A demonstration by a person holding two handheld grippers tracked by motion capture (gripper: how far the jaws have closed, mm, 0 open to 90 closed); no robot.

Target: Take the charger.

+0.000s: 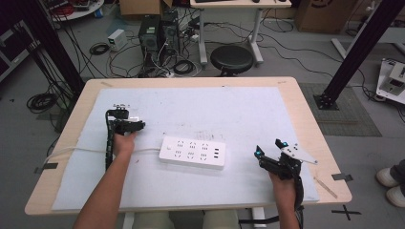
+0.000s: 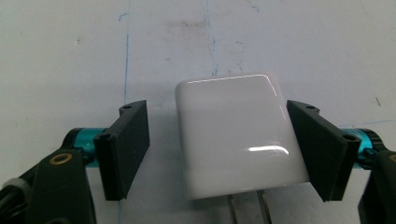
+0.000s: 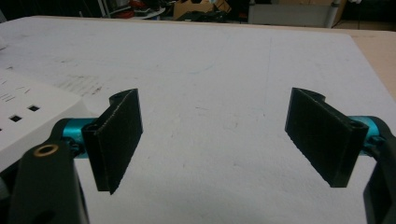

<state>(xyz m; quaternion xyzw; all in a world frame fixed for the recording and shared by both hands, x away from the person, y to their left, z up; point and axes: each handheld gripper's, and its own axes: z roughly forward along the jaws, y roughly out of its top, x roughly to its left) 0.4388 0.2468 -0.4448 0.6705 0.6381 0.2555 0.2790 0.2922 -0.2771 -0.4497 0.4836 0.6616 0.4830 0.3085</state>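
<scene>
The left tongs (image 2: 217,144) stand spread around a glossy white rectangular plug adapter (image 2: 238,133) lying on the bench's white mat (image 1: 248,109), its prongs cut off below; contact is unclear. The right tongs (image 3: 224,140) gape empty beside a white plastic power strip (image 1: 192,152).

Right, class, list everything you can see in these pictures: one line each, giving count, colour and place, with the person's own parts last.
Power strip: one, white, middle of the mat, its cable running off to the left.
Plug adapter: one, glossy white, lying on the mat between the left gripper's jaws, prongs toward the camera.
Mat: one, pale grey-white, covering most of the table.
Table: one, light wood.
Stool: one, black, on the floor beyond the table.
Computer towers: two, black, on the floor among cables.
Left gripper: one, black with teal, jaws open around the adapter.
Right gripper: one, black with teal, jaws open over bare mat.
Forearms: two, entering from the bottom edge.
</scene>
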